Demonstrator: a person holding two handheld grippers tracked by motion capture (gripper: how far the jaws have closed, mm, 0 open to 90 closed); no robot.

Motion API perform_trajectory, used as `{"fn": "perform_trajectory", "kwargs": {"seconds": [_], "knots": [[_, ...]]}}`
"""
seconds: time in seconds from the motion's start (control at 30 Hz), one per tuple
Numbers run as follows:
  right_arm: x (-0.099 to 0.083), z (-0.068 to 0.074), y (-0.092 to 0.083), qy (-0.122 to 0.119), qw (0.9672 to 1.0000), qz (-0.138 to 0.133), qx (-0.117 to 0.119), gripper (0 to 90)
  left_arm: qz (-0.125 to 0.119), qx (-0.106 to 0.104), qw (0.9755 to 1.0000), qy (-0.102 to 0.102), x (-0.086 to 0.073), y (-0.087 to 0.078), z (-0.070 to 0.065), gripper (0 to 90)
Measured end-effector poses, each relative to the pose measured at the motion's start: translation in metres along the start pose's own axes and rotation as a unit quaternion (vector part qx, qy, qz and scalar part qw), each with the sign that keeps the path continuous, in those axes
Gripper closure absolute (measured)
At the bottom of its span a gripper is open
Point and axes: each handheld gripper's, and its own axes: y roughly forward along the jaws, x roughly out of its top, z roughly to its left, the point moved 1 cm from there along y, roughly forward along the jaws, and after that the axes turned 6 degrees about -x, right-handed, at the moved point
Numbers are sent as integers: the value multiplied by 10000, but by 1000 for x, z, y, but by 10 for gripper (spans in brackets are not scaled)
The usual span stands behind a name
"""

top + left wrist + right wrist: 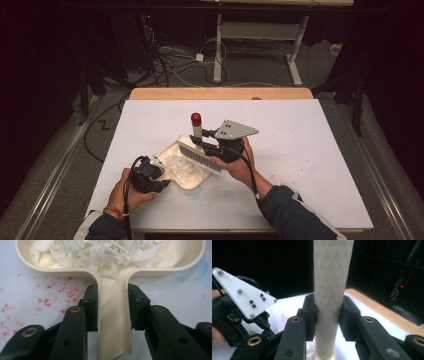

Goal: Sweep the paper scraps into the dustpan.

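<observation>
Black jaws of the left gripper (pixel 112 307) pinch the cream dustpan (pixel 113 322) by its stiff, light handle; above its shavings-filled tray, the right gripper (pixel 328 317) clamps the brush (pixel 200 156) handle, likely slippery.

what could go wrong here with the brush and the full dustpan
1. The dustpan is heaped with white shavings; if the left tool, clamped on its narrow handle, tilts or jerks, they may spill onto the table.
2. The right tool grips the brush by its smooth handle, bristles over the pan; a hard sweep could flick shavings over the rim.
3. The two tools work close together and could knock each other.
</observation>
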Motion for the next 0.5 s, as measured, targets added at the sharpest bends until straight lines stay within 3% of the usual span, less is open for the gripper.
{"fn": "perform_trajectory", "kwargs": {"seconds": [0.2,0.33,0.5], "knots": [[8,-15,-13,214,9996,-102,-183,701,21,2,10000,-12,0,1,0,631],[1,-21,-10,-28,9983,49,-582,702,24,10,10000,-2,1,1,0,631],[-14,-25,4,-21,9967,259,-772,701,35,12,10000,6,1,1,0,631]]}}
